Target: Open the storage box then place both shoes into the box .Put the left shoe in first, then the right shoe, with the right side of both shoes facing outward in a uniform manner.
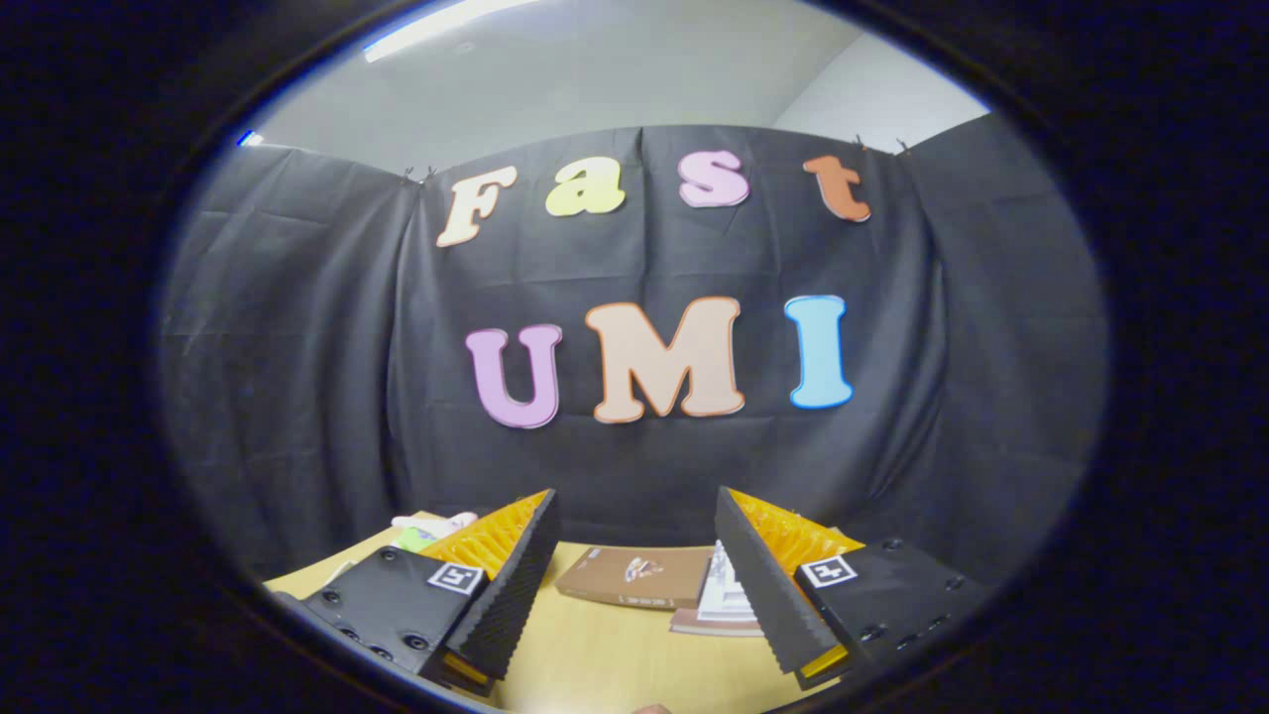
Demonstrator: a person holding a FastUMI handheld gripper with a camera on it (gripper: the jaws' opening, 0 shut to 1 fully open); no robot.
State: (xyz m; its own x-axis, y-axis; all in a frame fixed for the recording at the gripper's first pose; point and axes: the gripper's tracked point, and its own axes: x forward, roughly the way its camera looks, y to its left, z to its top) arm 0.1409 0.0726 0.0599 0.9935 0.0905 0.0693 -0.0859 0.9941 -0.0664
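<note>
The gripper (634,585) is held level and low over the wooden table (615,664), fingers spread wide with nothing between them, a flat brown box (634,577) just beyond, booklets (722,600) to its right.

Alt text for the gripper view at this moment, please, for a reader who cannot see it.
The gripper is open with nothing between its fingers, held above a light wooden table. Just beyond the fingers lie a flat brown book and a white booklet stacked on another book, near the booth's black cloth wall; some pale items sit past the left finger.
</note>
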